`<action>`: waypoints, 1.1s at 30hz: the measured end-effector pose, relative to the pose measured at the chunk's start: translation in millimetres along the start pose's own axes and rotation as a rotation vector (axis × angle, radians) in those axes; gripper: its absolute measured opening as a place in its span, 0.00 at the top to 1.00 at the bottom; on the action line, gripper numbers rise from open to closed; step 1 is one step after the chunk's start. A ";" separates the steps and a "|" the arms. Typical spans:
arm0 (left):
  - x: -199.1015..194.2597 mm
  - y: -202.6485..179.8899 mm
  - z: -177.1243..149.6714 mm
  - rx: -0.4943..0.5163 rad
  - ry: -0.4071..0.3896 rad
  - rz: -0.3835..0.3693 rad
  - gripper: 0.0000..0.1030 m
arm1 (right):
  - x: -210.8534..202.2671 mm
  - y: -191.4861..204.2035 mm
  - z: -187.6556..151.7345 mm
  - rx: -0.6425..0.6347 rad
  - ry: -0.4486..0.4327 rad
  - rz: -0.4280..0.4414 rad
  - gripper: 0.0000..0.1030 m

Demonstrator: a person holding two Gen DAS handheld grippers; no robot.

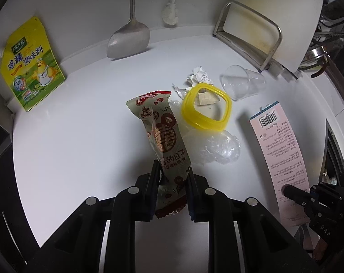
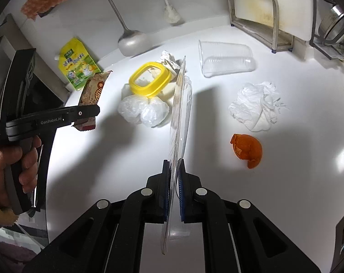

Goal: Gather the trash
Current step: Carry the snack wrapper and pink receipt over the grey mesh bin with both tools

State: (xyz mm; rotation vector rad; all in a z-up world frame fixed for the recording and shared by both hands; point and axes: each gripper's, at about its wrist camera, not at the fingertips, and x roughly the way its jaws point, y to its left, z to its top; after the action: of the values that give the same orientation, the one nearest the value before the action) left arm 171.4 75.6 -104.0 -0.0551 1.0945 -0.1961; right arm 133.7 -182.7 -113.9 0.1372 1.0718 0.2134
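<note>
Snack wrapper [image 1: 165,150] pinched in left jaws; right jaws clamp blister card [image 2: 179,118]

Glossy white counter [image 2: 285,193]; clear plastic cup [image 2: 226,61]; crumpled tissue paper [image 2: 256,107]; shiny metal spatula [image 1: 128,38].

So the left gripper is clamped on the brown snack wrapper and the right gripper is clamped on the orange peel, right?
Not quite. The left gripper does clamp the brown snack wrapper, but the right gripper clamps a flat pink-backed blister card; the right wrist view shows the orange peel lying loose.
</note>
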 end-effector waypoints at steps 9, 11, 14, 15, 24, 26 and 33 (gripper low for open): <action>-33.3 -23.3 -29.4 0.013 -0.025 -0.022 0.80 | -33.6 0.7 -31.1 -0.004 -0.020 0.000 0.93; -39.7 -29.4 -36.4 0.016 -0.029 -0.026 0.80 | -43.2 -0.9 -38.4 -0.005 -0.027 -0.002 0.93; -49.8 -40.6 -47.7 0.023 -0.036 -0.032 0.80 | -56.8 -2.9 -48.3 -0.004 -0.036 -0.004 0.93; -52.4 -43.7 -50.3 0.027 -0.038 -0.035 0.80 | -61.1 -4.0 -51.5 -0.004 -0.039 -0.006 0.93; -76.9 -84.9 -80.6 0.075 -0.062 -0.063 0.80 | -97.4 -18.1 -89.8 0.021 -0.054 -0.011 0.93; -81.5 -93.3 -86.8 0.086 -0.065 -0.067 0.80 | -103.7 -20.5 -96.2 0.026 -0.060 -0.012 0.93; -94.1 -123.1 -108.9 0.123 -0.070 -0.080 0.80 | -129.2 -29.1 -120.2 0.040 -0.081 -0.014 0.93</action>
State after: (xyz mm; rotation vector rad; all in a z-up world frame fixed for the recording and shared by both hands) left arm 17.0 -22.1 -54.2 0.0050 1.0096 -0.3307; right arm -28.7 -240.9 -66.6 0.1728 0.9964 0.1721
